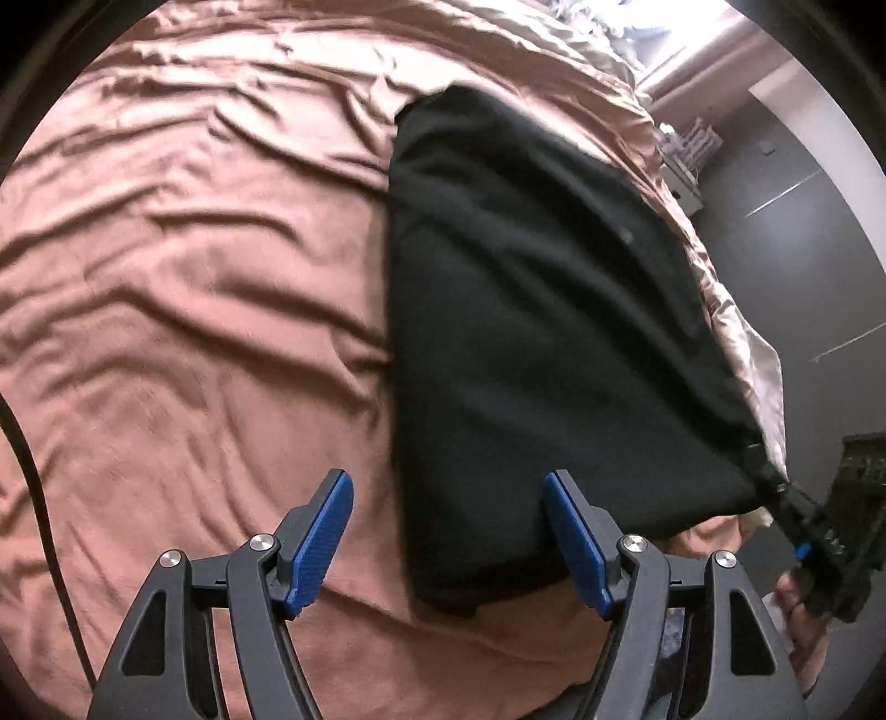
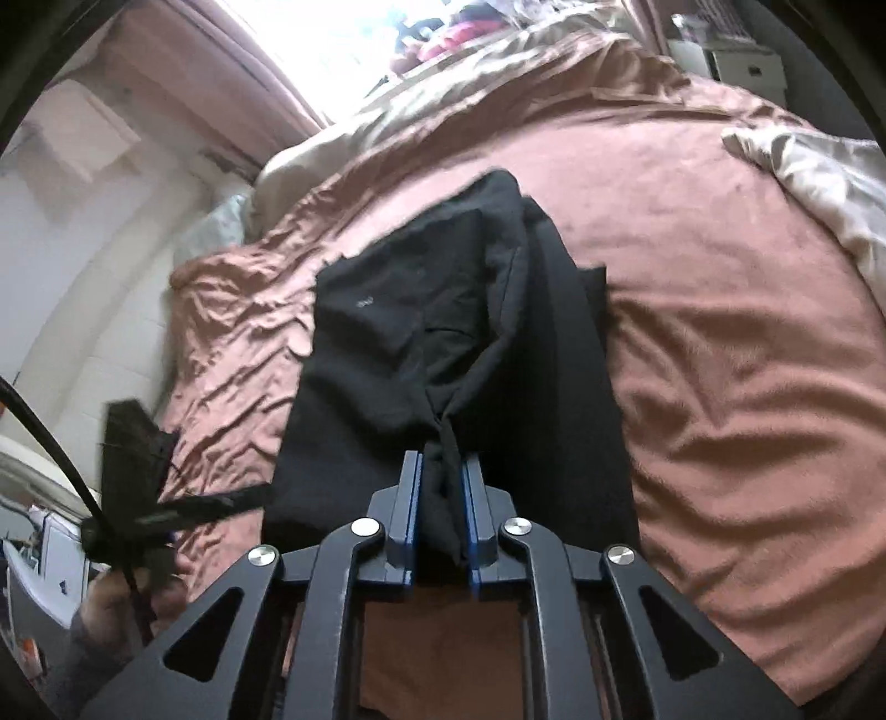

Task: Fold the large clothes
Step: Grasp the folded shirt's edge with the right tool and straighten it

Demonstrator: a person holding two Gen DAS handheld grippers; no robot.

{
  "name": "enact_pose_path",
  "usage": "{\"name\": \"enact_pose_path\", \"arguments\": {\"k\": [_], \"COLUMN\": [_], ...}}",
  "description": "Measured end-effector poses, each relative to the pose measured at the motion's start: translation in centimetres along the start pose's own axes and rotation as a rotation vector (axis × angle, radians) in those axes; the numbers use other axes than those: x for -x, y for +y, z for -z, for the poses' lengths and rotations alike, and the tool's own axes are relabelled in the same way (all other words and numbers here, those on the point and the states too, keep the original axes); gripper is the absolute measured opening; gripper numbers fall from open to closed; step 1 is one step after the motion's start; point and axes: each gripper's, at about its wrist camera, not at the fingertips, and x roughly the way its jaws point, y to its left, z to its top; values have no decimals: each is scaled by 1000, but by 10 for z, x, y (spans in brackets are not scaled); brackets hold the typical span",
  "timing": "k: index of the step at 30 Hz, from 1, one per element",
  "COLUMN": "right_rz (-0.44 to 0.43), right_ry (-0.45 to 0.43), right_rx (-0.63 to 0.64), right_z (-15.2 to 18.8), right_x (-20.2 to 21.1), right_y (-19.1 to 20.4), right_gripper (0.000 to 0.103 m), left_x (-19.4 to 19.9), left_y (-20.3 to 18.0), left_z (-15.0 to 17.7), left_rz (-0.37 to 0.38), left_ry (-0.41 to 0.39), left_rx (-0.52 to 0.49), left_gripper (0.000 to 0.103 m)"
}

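A large black garment lies lengthwise on the pink bedsheet, folded into a long strip. My left gripper is open, its blue pads on either side of the garment's near left edge, holding nothing. My right gripper is shut on a bunched corner of the black garment and lifts that end off the bed. The right gripper also shows in the left wrist view, pinching the garment's right corner. The left gripper shows blurred at the left of the right wrist view.
The pink sheet covers the bed and is wrinkled. A beige duvet is bunched at the bed's far right. A wall and bright window lie beyond. Dark floor and white drawers lie past the bed's right edge.
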Motion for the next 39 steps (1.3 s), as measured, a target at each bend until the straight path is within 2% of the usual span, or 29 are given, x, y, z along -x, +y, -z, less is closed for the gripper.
{"name": "enact_pose_path", "arguments": {"k": [4,9,16,18,25,26,28,29,31,35,39], "right_rz": [-3,6,17,11,27,26,67,86,95,102,28], "right_ry": [-21,-27,-15,-20,-26,-29,-39,-48,-52,52,170], "right_rx": [-24,-85,-150,-162,-68,-59,-21,-2,22,-23,-63], "right_z": [7,26,56,56,38,36,32,29,24,13,2], "right_x": [6,8,-5,-5,12,13,17,20,20,-5,-41], "right_y": [-13,-41,-68,-66,-37,-33,-29,-26,-23,-34,-38], "right_gripper": [8,8,8,8,12,17,47,70,74,74,74], "left_x": [-3,-6,-36,-40,-20,-19,-19,-19,-21,-18,-19], "left_y": [-11,-31,-37,-35,-32,-30,-24,-23,-23,-27,-21], "left_z": [1,3,13,15,8,7,8,8,11,14,15], "left_rz": [21,14,38,44,51,58,66,69,64,59,87], "left_ry": [-4,0,52,57,9,5,1,-1,0,-15,-27], "left_rx": [-32,-124,-132,-118,-132,-121,-99,-92,-88,-84,-38], "left_gripper": [73,73,73,73,73,73,73,73,73,73,73]}}
